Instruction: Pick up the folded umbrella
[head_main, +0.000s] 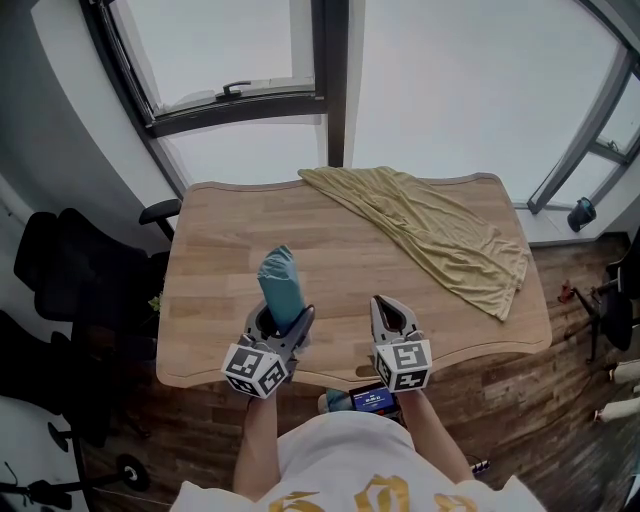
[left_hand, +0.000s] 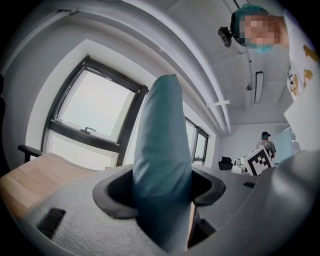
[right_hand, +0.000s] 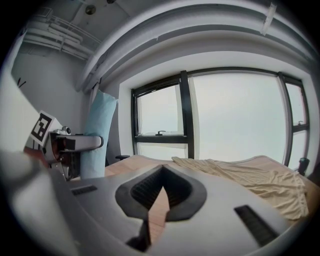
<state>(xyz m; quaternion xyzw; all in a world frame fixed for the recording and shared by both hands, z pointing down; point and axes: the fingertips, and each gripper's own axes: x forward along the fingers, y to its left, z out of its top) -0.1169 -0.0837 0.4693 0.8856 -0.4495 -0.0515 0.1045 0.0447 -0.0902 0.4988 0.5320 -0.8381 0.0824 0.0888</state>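
The folded umbrella (head_main: 280, 283) is a teal, sleeve-like bundle. It stands upright between the jaws of my left gripper (head_main: 284, 326), which is shut on its lower part above the near left of the wooden table (head_main: 220, 245). In the left gripper view the umbrella (left_hand: 162, 160) fills the gap of the left gripper (left_hand: 160, 192) and rises past it. My right gripper (head_main: 391, 313) hovers beside it at the table's front edge, shut and holding nothing. From the right gripper view, the umbrella (right_hand: 98, 135) and the left gripper (right_hand: 75, 144) show at the left, beyond the right gripper (right_hand: 161, 194).
A crumpled olive-yellow cloth (head_main: 432, 232) lies over the table's far right part, also in the right gripper view as the cloth (right_hand: 250, 172). A black office chair (head_main: 75, 275) stands left of the table. Windows (head_main: 230, 70) run behind it.
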